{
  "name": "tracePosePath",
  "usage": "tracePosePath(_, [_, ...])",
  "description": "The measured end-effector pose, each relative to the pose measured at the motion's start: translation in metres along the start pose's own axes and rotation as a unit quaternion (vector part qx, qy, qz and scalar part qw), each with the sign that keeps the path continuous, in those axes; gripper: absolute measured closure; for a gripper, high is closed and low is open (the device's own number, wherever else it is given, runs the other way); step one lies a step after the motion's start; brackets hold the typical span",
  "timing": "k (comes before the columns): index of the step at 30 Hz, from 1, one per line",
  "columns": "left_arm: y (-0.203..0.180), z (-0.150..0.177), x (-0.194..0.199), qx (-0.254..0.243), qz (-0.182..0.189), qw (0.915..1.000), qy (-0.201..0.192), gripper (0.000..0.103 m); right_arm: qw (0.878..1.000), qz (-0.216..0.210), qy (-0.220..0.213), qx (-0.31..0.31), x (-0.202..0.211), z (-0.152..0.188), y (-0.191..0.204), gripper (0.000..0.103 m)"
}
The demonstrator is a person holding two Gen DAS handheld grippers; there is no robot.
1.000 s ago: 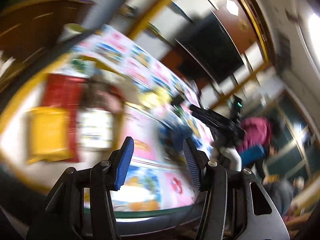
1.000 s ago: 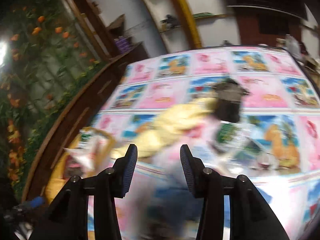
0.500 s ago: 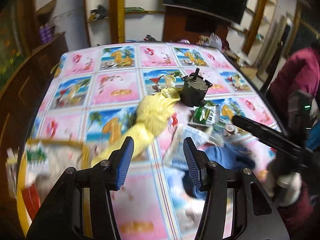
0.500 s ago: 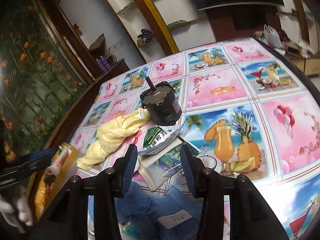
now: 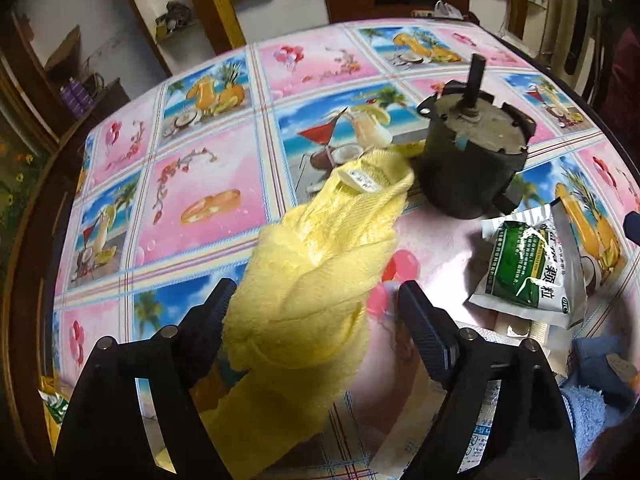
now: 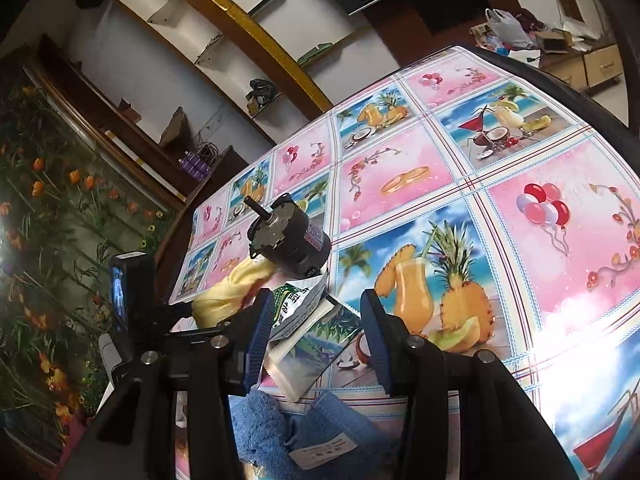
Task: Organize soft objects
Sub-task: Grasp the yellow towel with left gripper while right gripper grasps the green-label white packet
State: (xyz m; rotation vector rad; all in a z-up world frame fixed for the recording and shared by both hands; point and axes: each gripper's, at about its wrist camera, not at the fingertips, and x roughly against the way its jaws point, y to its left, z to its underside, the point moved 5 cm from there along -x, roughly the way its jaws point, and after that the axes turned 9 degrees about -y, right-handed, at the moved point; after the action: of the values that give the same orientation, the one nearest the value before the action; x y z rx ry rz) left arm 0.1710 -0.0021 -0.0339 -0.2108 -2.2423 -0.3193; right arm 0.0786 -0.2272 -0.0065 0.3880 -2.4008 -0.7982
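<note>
Left wrist view: my left gripper (image 5: 316,312) has just been opening, its jaws spread wide around the yellow towel (image 5: 316,264) lying between them on the surface (image 5: 200,168). My right gripper (image 6: 316,328) hangs parted, grasping nothing, just above the blue towel (image 6: 264,428).

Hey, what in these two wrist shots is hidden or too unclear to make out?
- Yellow towel, left wrist: near end runs behind the left gripper.
- Blue towel, right wrist: mostly behind the right gripper and bottom edge.
- Green sachet: print too small.
</note>
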Motion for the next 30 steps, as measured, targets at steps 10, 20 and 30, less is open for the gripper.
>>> tracePosePath(10, [0.014, 0.014, 0.069, 0.116, 0.093, 0.9885, -0.031, 0.058, 0.999, 0.036, 0.019, -0.001, -0.015, 0.003, -0.017, 0.058])
tracePosePath(20, [0.046, 0.065, 0.221, 0.184, 0.164, 0.9581, -0.146, 0.058, 0.997, 0.005, 0.053, 0.052, -0.026, 0.010, 0.016, 0.058])
tracePosePath(30, [0.163, 0.175, 0.289, 0.276, 0.023, 0.9489, -0.150, 0.058, 0.976, 0.046, 0.132, 0.166, -0.093, 0.016, 0.056, 0.052])
